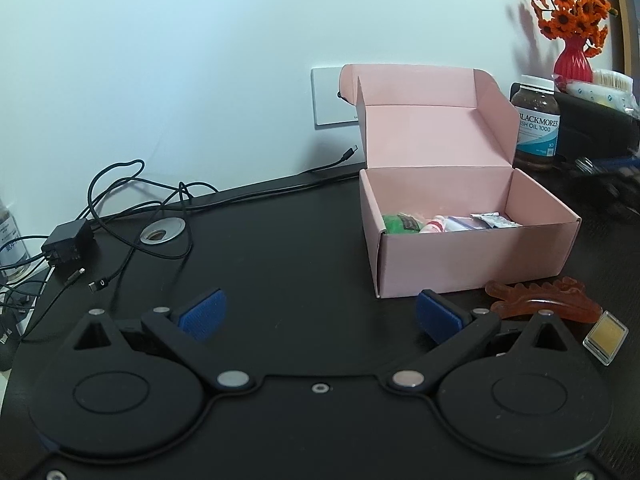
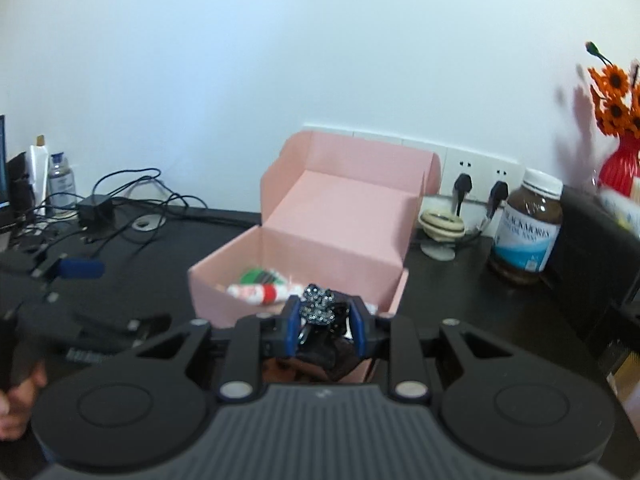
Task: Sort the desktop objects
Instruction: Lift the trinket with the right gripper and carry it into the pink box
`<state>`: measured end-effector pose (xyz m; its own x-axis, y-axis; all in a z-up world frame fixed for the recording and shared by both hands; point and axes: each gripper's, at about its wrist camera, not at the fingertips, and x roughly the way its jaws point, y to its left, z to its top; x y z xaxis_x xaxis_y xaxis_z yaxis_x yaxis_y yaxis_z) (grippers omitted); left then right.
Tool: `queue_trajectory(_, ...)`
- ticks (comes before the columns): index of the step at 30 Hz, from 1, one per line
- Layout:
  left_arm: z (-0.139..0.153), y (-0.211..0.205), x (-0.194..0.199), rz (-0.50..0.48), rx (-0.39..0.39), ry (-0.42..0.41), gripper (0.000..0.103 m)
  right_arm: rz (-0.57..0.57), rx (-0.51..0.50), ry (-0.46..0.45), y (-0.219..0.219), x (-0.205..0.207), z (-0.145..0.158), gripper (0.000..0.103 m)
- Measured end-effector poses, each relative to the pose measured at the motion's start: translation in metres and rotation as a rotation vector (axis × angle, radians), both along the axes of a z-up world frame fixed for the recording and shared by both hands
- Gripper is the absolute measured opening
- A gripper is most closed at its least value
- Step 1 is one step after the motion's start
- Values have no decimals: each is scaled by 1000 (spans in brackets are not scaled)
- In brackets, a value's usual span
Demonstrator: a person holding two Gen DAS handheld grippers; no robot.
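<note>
The black desk [image 1: 280, 248] carried the open pink box [image 1: 472, 256], already part-filled, with an amber comb [image 1: 544, 304] lying just beside its front wall. The left gripper [image 1: 320, 316] stood spread and empty. The right gripper [image 2: 325, 320] pinched a dark sparkly hair clip [image 2: 318, 305] at the box's near wall; it would do best to clear that rim and centre over the cavity before letting go.

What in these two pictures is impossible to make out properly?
- Dark sparkly object, right wrist view: the right gripper clamps it; blurred, lower part hidden, kind unclear.
- Pink box contents, left wrist view: the front wall hides most.
- Bottle, left wrist view: cut by the left edge.
</note>
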<state>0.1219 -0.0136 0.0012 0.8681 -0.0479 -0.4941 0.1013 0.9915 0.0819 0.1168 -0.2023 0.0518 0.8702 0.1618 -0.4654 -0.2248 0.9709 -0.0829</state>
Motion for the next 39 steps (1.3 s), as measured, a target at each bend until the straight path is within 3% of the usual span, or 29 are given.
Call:
queue_trajectory(13, -1, 6, 5, 13, -32, 25, 103, 11, -31, 57, 24, 83, -10, 25)
queue_trajectory(27, -1, 4, 4, 5, -19, 22, 103, 9, -55, 167, 20, 118, -30, 25)
queue_trajectory(39, -1, 3, 4, 0, -16, 25, 103, -1, -41, 250, 16, 123, -49, 25)
